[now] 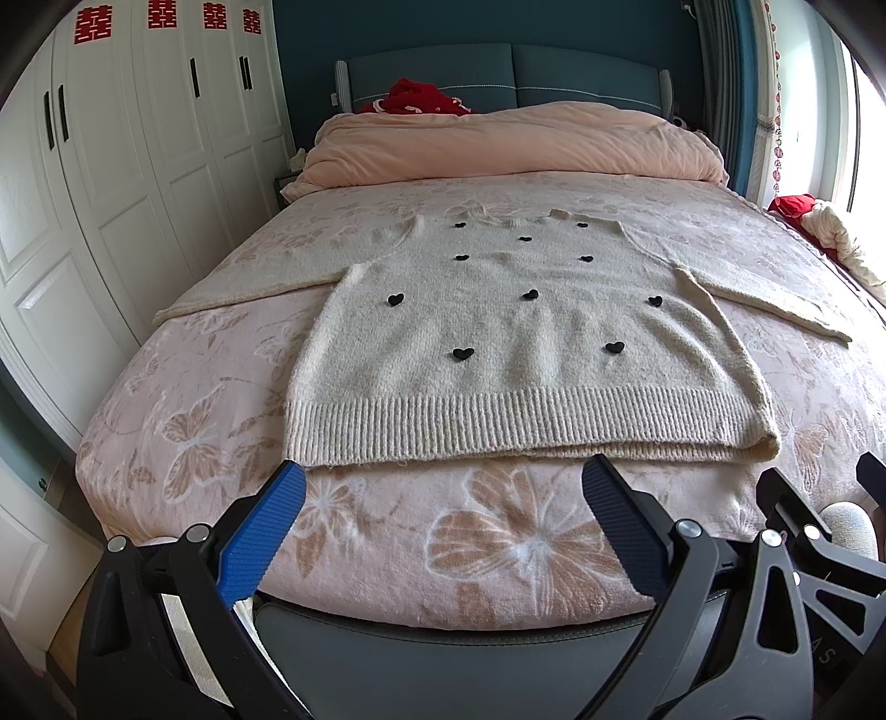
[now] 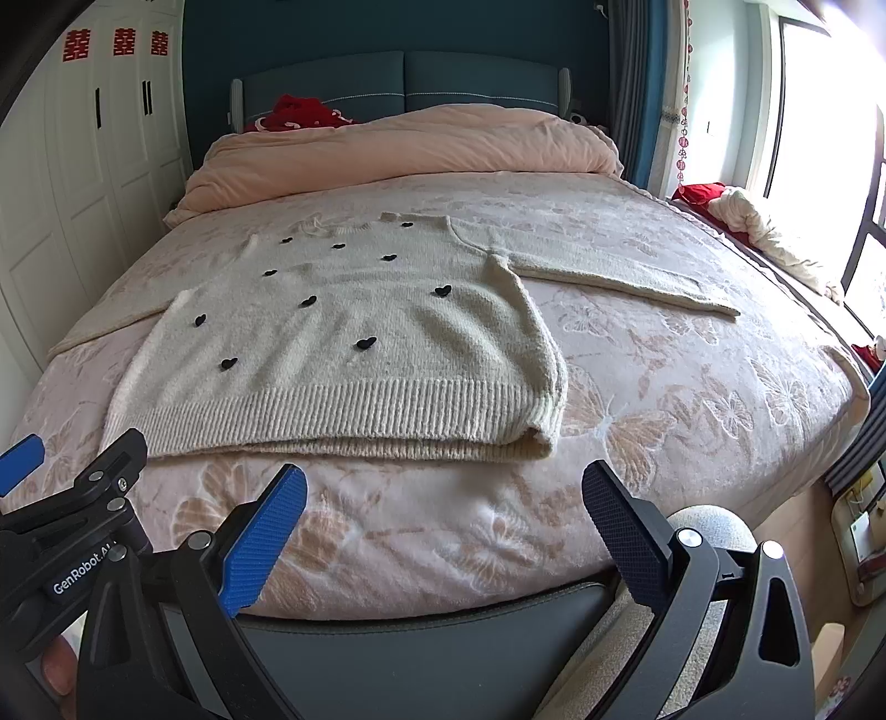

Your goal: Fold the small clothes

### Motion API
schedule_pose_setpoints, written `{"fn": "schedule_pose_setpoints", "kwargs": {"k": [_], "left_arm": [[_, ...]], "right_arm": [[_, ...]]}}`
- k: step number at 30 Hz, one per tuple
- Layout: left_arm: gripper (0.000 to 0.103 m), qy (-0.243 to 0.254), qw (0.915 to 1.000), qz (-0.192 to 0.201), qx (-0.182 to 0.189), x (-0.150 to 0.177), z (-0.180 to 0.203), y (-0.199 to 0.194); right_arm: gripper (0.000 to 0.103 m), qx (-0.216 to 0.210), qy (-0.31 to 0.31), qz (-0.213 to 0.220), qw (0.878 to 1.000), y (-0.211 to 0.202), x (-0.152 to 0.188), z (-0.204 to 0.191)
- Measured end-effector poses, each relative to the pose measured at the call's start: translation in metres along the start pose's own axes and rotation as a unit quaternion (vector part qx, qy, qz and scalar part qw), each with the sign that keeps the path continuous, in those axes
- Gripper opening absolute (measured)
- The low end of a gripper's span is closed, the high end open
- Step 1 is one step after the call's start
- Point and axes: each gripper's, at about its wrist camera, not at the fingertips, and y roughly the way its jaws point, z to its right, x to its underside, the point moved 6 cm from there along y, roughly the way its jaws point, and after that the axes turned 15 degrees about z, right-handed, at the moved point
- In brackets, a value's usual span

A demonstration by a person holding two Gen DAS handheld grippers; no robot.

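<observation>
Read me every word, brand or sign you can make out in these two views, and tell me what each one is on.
"GenRobot.AI": white print on the black body of the left tongs, the last letters partly cut off.
"囍": red paper double-happiness signs, one on each tall white wardrobe door.
"A S": faint letters on the black frame of the right tongs; the rest is hidden.
The cream knitted sweater with black hearts carries no text.

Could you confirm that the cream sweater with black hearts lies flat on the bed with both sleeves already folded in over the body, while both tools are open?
Not quite: the sleeves are not folded in. The cream sweater lies flat on the bed with both sleeves spread outward, clearest in the left wrist view. The left tool and right tool are indeed open.
</observation>
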Motion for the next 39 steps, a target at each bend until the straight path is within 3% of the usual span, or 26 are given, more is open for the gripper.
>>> {"fn": "schedule_pose_setpoints", "kwargs": {"k": [15, 19, 21, 25, 34, 37, 39], "left_arm": [[0.097, -0.002, 1.0, -0.005, 0.002, 0.002, -0.004, 0.001], [0.098, -0.029, 0.999, -0.02, 0.026, 0.009, -0.009, 0.006], [0.098, -0.047, 0.998, -0.027, 0.032, 0.01, -0.013, 0.009], [0.098, -0.06, 0.9969, -0.044, 0.027, 0.01, -0.023, 0.026], [0.098, -0.067, 0.9963, -0.049, 0.02, -0.01, -0.016, 0.069], [0.098, -0.07, 0.9959, -0.055, 0.019, -0.014, -0.008, 0.085], [0.098, -0.07, 0.9955, -0.063, 0.016, -0.014, -0.004, 0.094]], "right_arm": [[0.098, -0.005, 0.004, -0.006, 1.0, 0.0, 0.005, -0.001], [0.098, -0.026, 0.021, -0.034, 0.999, 0.011, 0.02, 0.003], [0.098, -0.034, 0.045, -0.051, 0.997, 0.025, 0.023, 0.018], [0.098, -0.005, 0.107, -0.063, 0.992, 0.064, 0.006, 0.083], [0.097, 0.08, 0.291, -0.04, 0.953, 0.191, -0.056, 0.281], [0.087, 0.086, 0.361, -0.037, 0.928, 0.234, -0.057, 0.33], [0.078, 0.087, 0.427, -0.047, 0.899, 0.262, -0.046, 0.357]]}}
